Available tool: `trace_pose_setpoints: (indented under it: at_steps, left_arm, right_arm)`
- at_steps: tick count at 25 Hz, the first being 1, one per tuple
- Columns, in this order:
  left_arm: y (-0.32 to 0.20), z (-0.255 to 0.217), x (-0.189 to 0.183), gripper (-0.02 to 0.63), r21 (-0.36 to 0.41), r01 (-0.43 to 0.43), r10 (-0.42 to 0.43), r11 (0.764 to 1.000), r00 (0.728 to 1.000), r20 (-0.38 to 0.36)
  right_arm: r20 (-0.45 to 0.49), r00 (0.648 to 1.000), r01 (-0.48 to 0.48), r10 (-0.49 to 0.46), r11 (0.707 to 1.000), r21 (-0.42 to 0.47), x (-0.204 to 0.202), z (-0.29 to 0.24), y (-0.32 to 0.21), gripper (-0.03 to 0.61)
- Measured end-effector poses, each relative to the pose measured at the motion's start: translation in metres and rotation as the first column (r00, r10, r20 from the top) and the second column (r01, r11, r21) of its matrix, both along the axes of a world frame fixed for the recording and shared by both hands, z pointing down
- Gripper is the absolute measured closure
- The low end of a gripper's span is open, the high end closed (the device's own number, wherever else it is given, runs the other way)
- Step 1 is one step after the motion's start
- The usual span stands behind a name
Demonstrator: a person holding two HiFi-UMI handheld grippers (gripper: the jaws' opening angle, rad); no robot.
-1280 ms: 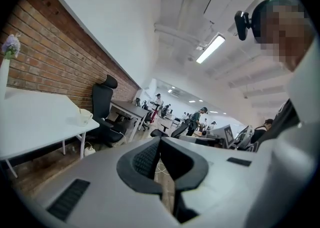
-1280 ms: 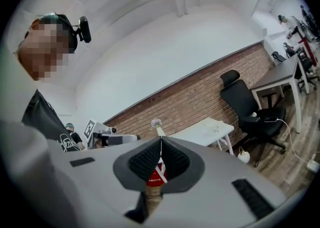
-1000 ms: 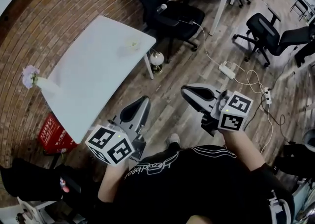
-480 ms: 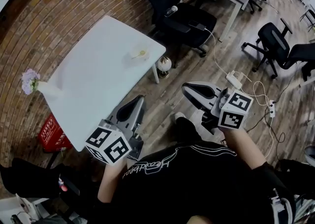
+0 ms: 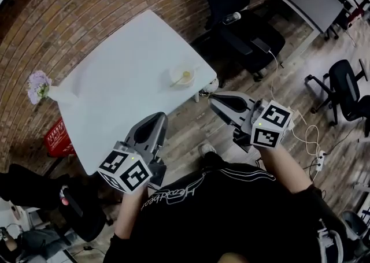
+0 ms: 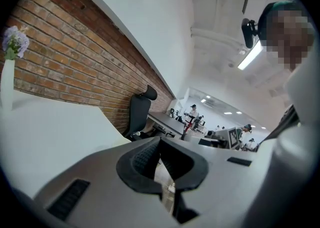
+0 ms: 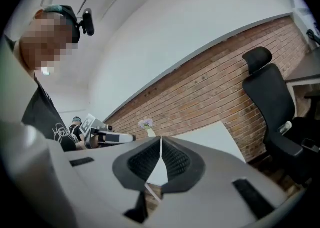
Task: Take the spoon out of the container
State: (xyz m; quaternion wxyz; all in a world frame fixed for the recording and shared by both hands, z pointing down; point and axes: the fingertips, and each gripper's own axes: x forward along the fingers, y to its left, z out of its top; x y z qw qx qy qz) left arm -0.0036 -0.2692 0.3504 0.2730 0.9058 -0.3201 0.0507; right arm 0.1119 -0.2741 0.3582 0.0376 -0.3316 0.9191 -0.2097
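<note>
Standing at white tabletop point(image 5: 115, 97) with both claws raised and empty.
Holding left claw point(image 5: 152, 123) pressed together at the near tabletop edge, pinching nothing. Holding right claw point(image 5: 215, 101) pressed together too, pinching nothing, just off the tabletop's right corner and above wood floor point(image 5: 191, 126). Spoon point(image 5: 179, 79) inside small pale container point(image 5: 186, 71), handle leaning out over the rim toward the left. Container near the tabletop's right corner, upright, apart from both claws and nearer the right one. Vase point(image 5: 56, 93) of purple flowers at the far left tabletop corner, well apart from the container. Black office chair point(image 5: 248, 28) beyond the right corner, against brick wall point(image 5: 104, 2).
</note>
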Motion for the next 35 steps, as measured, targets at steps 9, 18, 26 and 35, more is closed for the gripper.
trace_pose_setpoints:
  at_steps: [9, 18, 26, 35]
  left_arm:
    - [-0.051, 0.028, -0.021, 0.609, -0.067, 0.191, -0.191, 0.979, 0.982, 0.002]
    - [-0.060, 0.048, -0.052, 0.609, -0.098, 0.303, -0.302, 0.948, 0.953, 0.020]
    - [-0.049, 0.058, -0.076, 0.609, -0.115, 0.370, -0.370, 0.922, 0.929, 0.023]
    - [-0.041, 0.072, -0.100, 0.609, -0.137, 0.446, -0.448, 0.884, 0.894, 0.019]
  right_arm:
    - [-0.135, 0.970, 0.202, -0.200, 0.979, 0.001, -0.020, 0.042, -0.075, 0.509]
    - [-0.356, 0.883, 0.336, -0.307, 0.942, 0.020, -0.054, 0.092, -0.103, 0.429]
    - [-0.609, 0.748, 0.387, -0.265, 0.919, 0.076, -0.076, 0.133, -0.113, 0.434]
    - [-0.769, 0.622, 0.449, -0.150, 0.872, 0.193, -0.093, 0.159, -0.124, 0.459]
